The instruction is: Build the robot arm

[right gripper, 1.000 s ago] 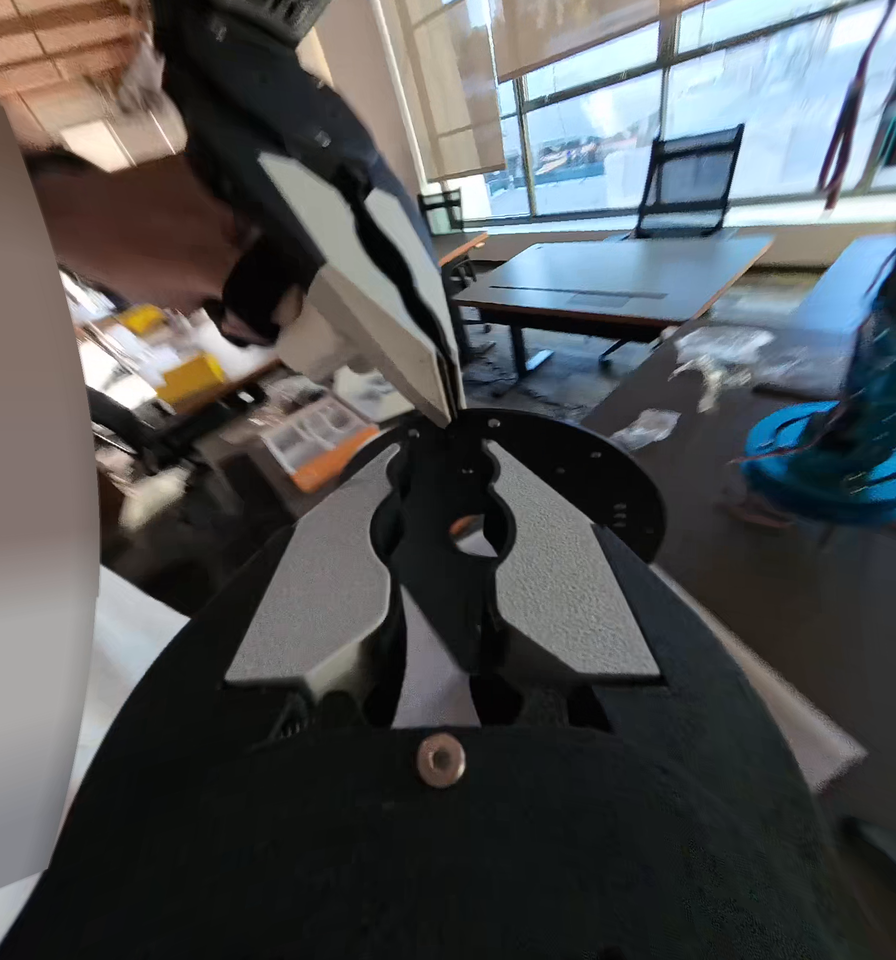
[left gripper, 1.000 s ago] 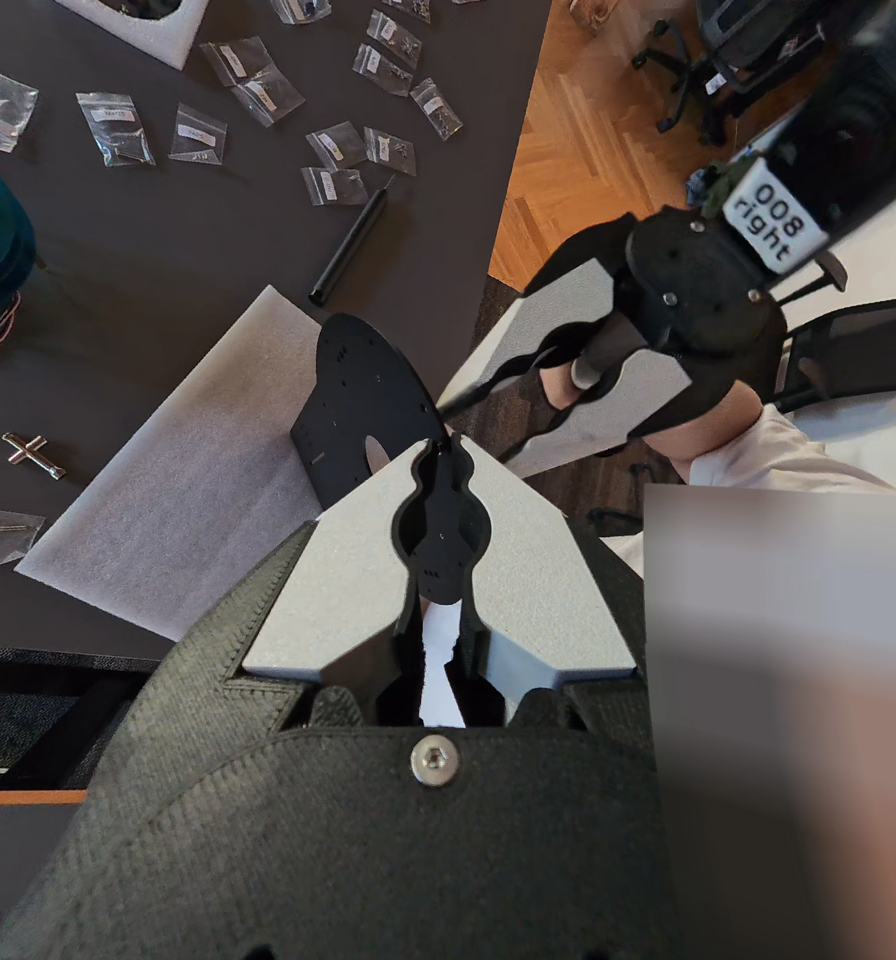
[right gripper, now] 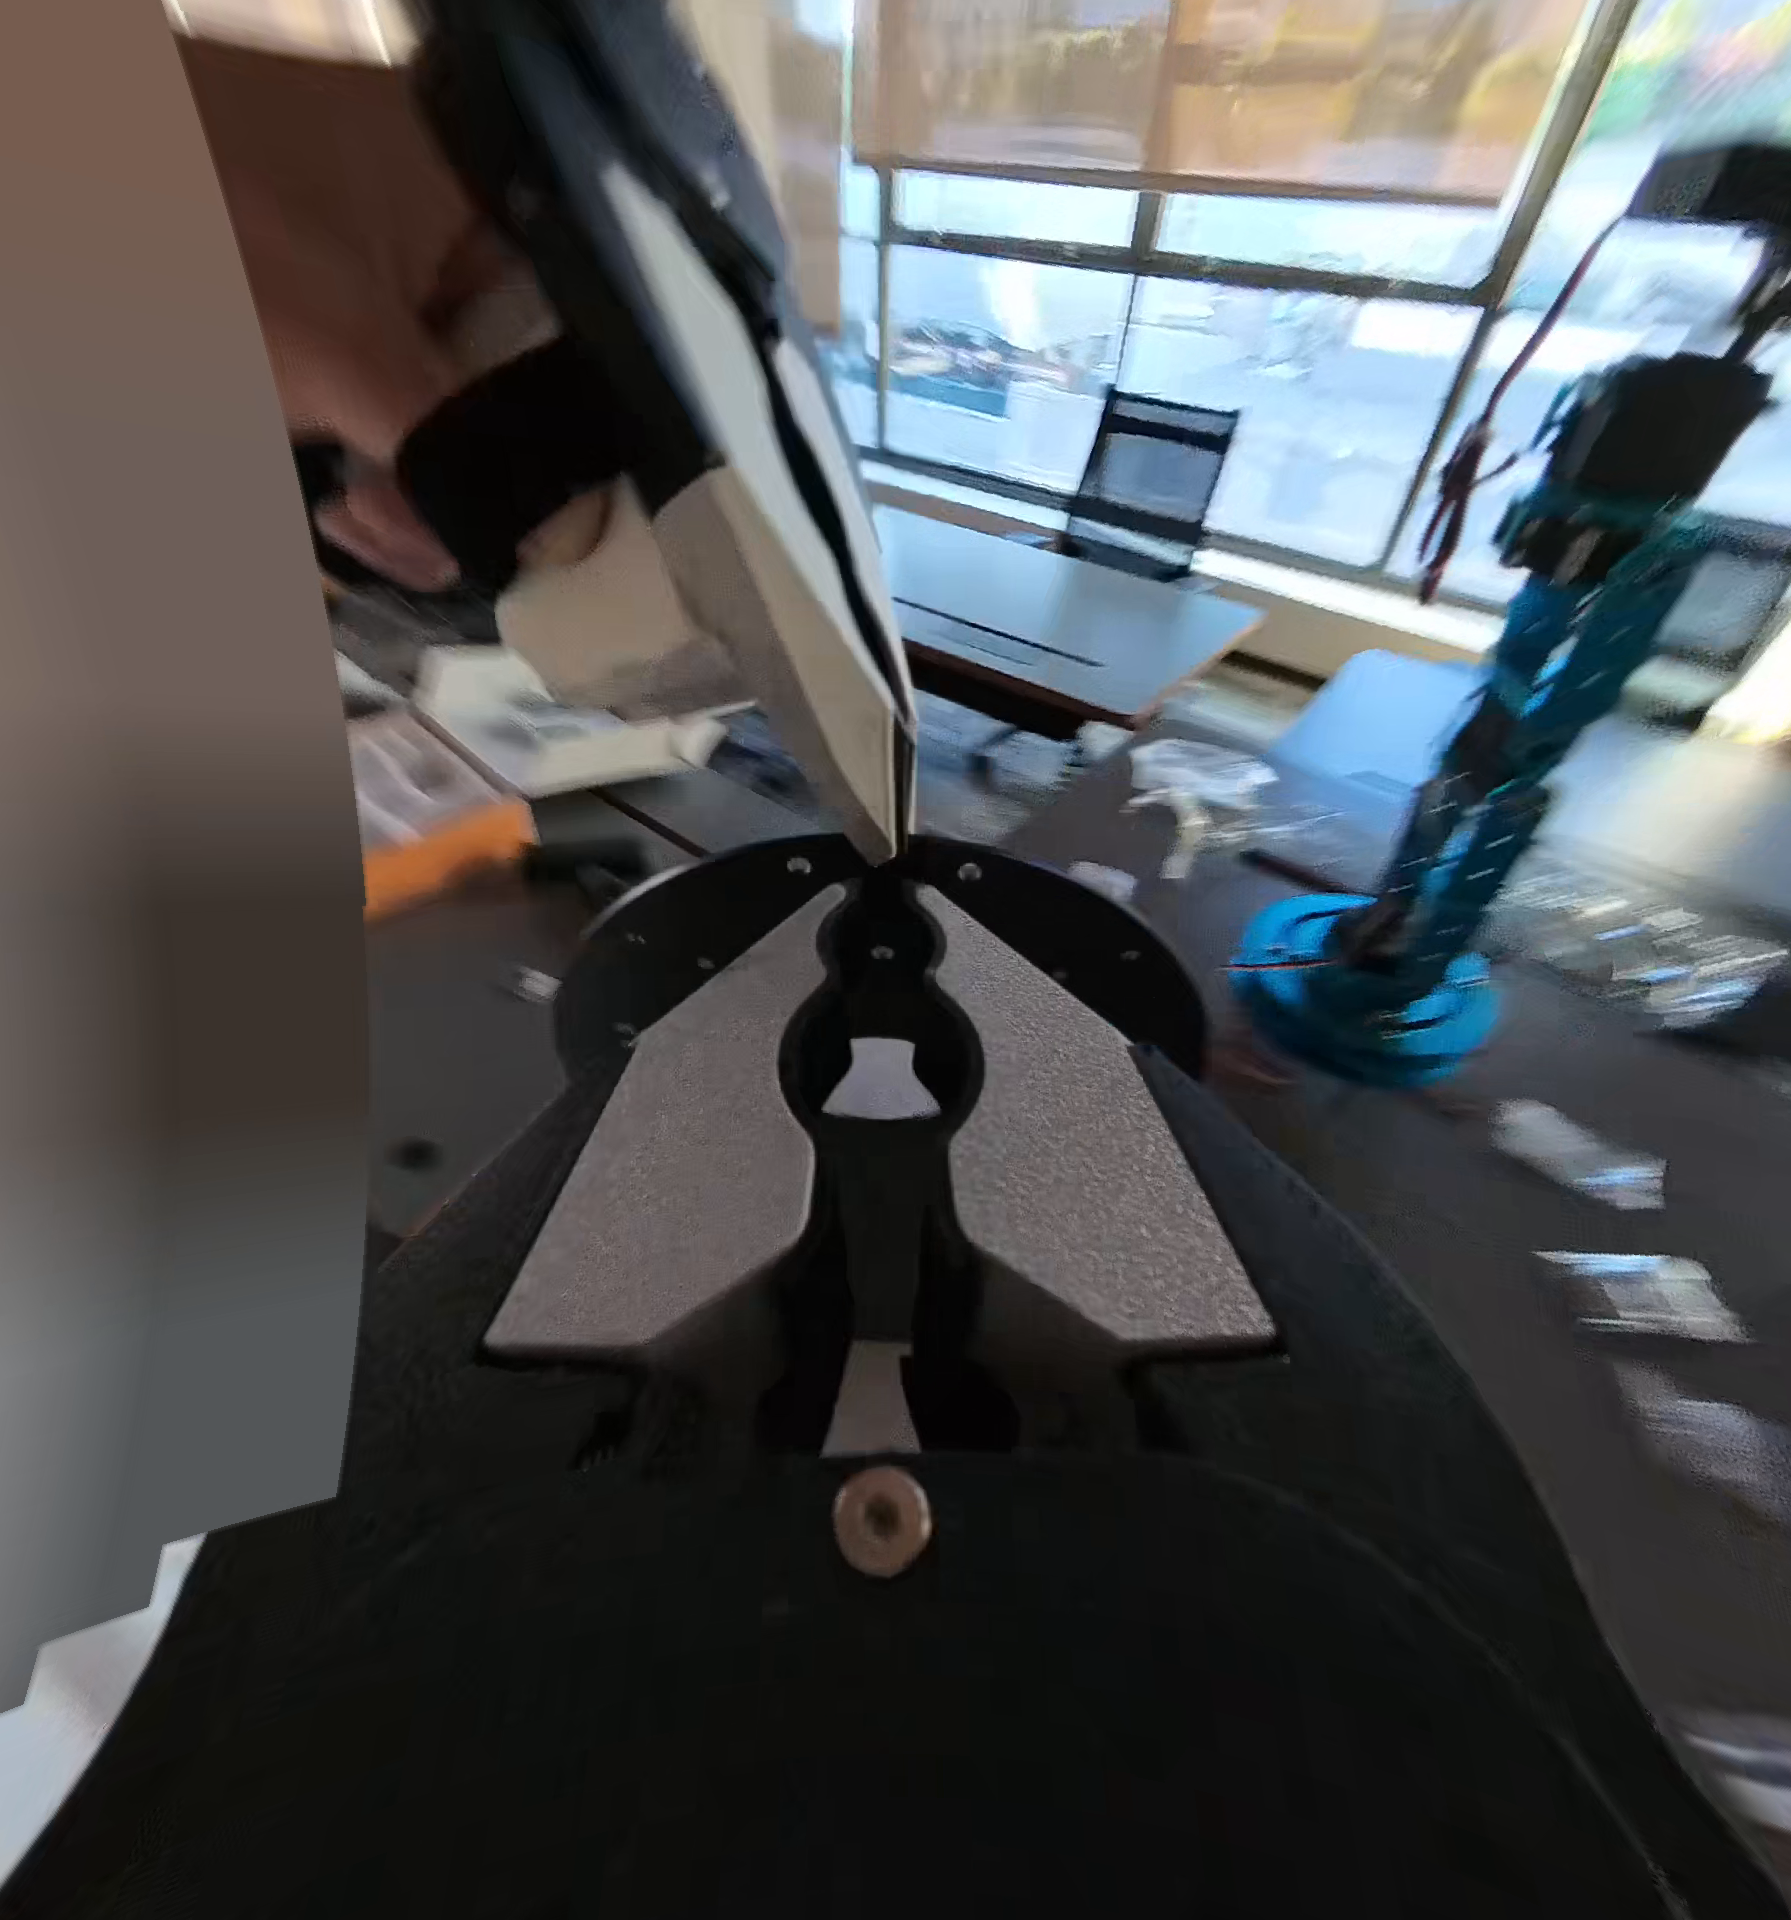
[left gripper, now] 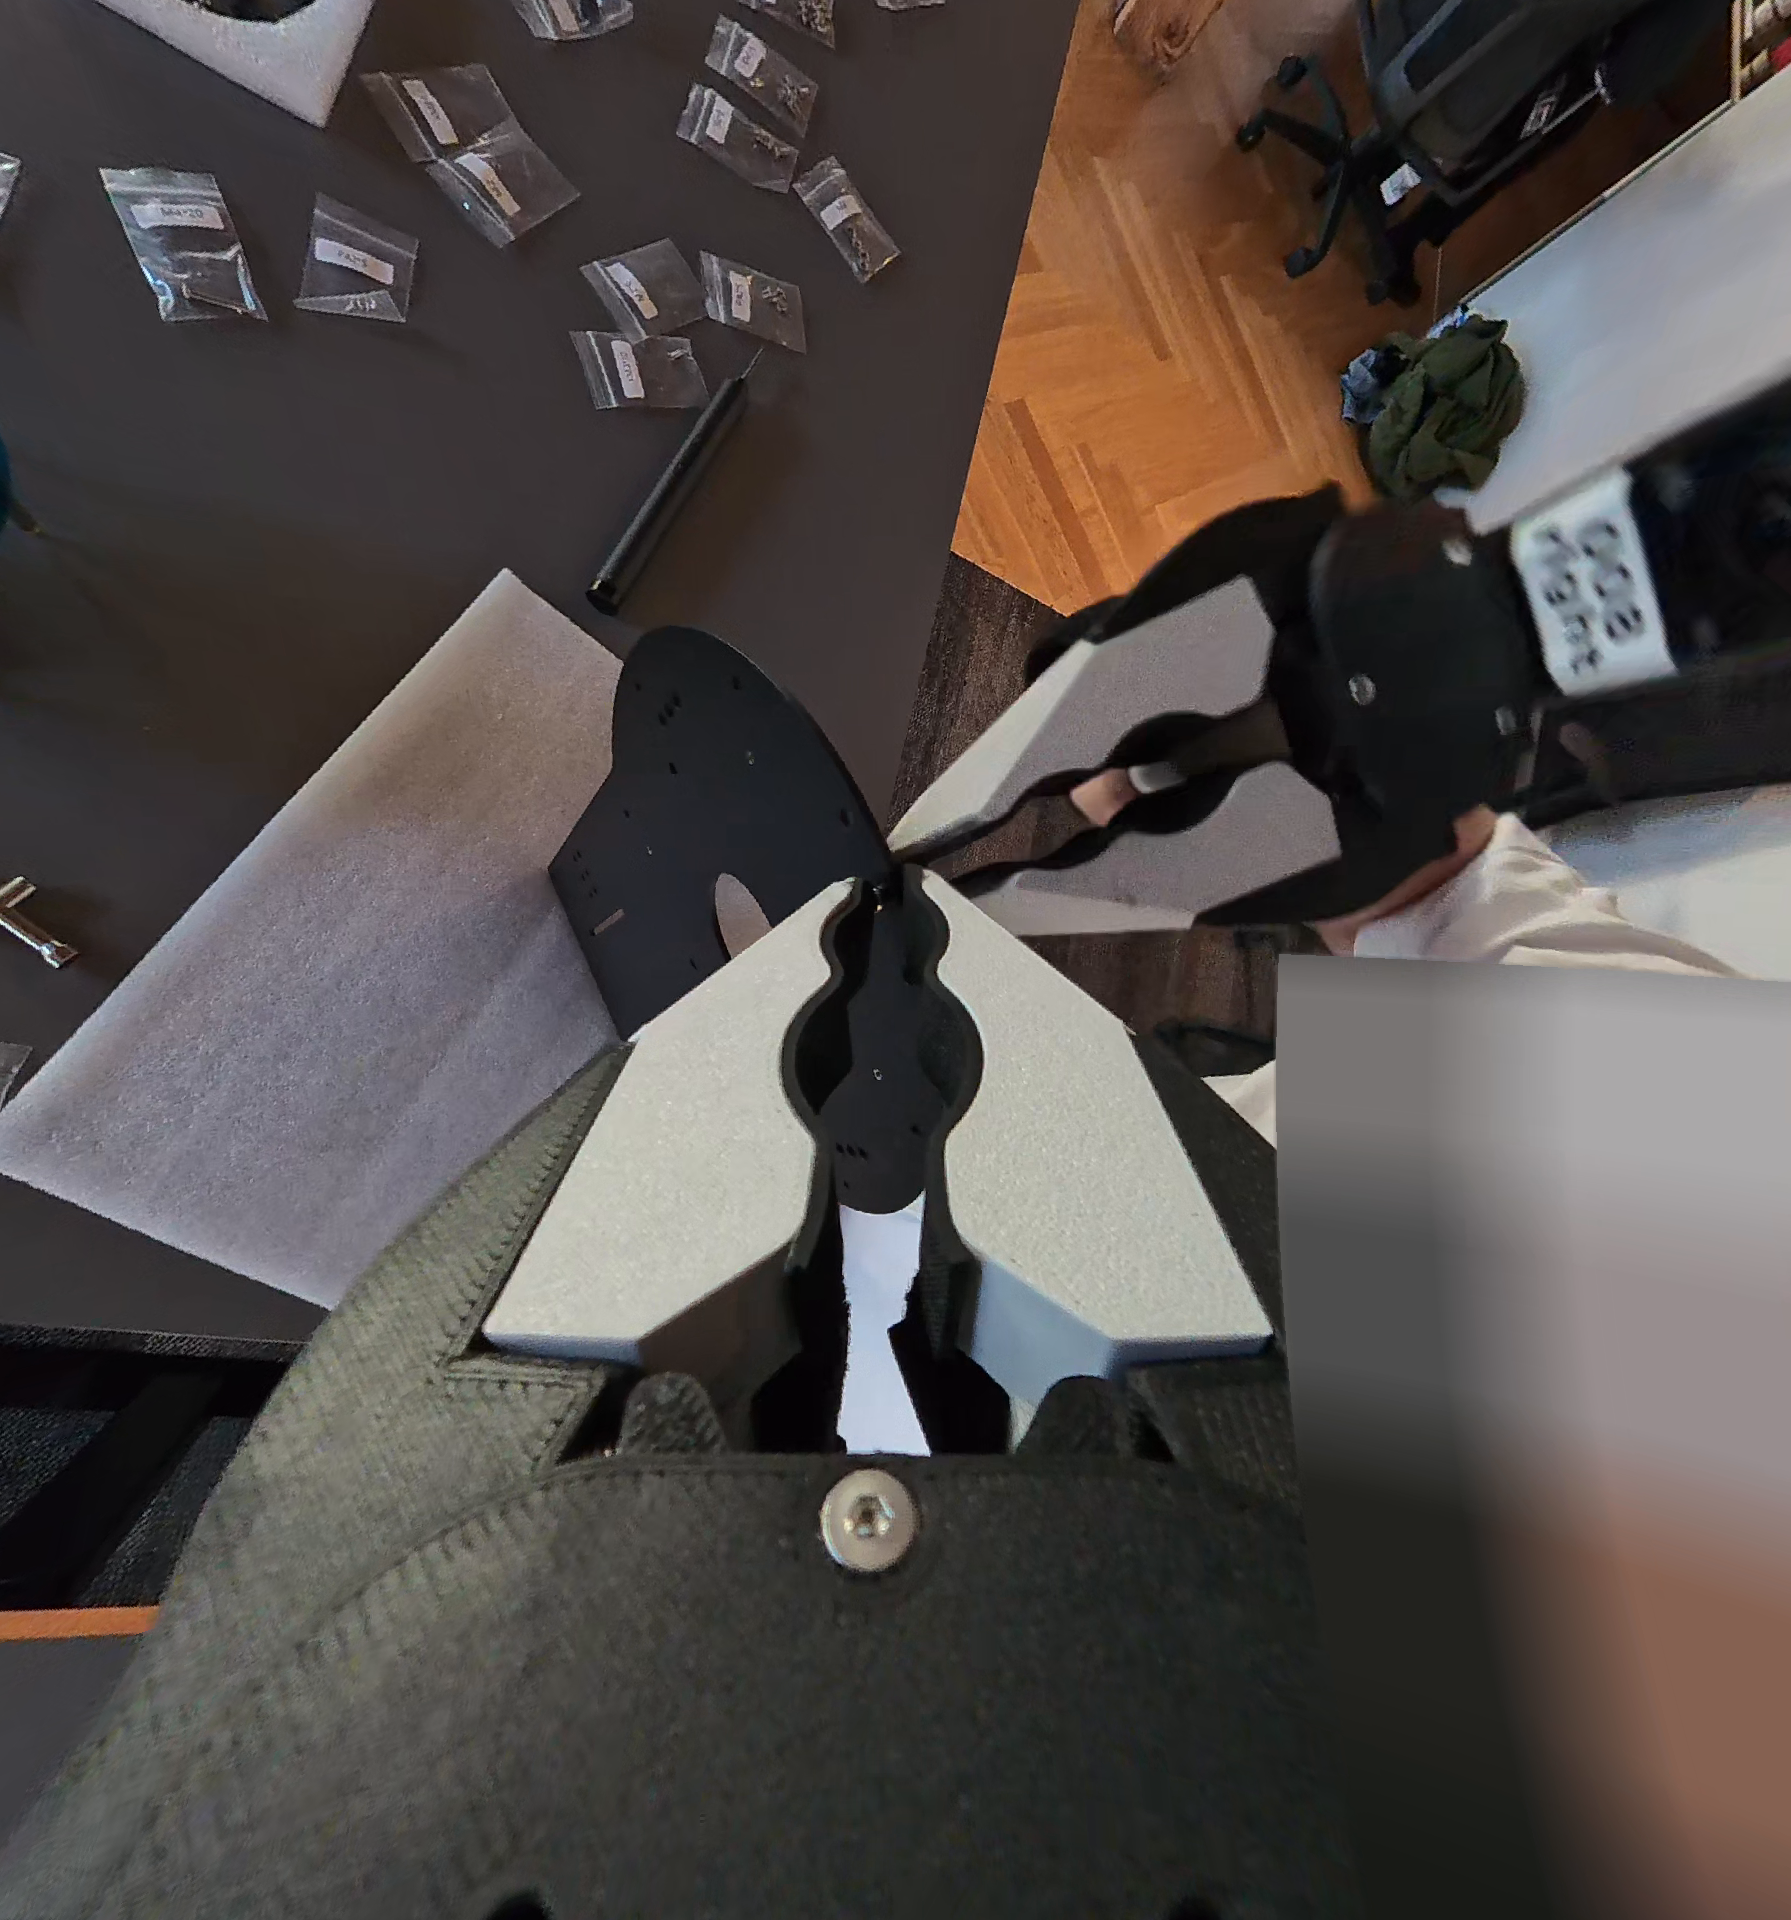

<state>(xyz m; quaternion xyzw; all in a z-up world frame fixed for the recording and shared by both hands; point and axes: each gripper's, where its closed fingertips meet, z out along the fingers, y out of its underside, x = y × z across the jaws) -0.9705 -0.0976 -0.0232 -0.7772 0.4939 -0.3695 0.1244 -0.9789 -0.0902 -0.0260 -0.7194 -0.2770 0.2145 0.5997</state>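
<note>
A black round plate [left gripper: 704, 790] with small holes is held over a white foam sheet [left gripper: 299, 987]. My left gripper [left gripper: 886, 883] is shut on the plate's rim, and the plate shows through the gap between its fingers. My right gripper [left gripper: 917, 850] comes in from the right, shut, with its tips touching the same spot on the rim. In the right wrist view the right gripper [right gripper: 883, 883] lies over the plate [right gripper: 1078, 935], and the left gripper [right gripper: 891, 836] comes down from above onto the far rim. I cannot tell whether the right tips pinch the rim.
Several small plastic bags [left gripper: 351, 260], a black rod [left gripper: 667, 499] and a metal cross-shaped wrench [left gripper: 8, 920] lie on the dark table [left gripper: 247, 540]. A teal robot arm [right gripper: 1473, 810] stands on it to the right. The table edge borders a wooden floor [left gripper: 1130, 364]. Only a small space, under 4 cm, lies between the two pairs of fingers.
The right gripper has swung about its tips, and its view has panned, with the teal arm now nearer the middle. The plate stays fixed in the left gripper.
</note>
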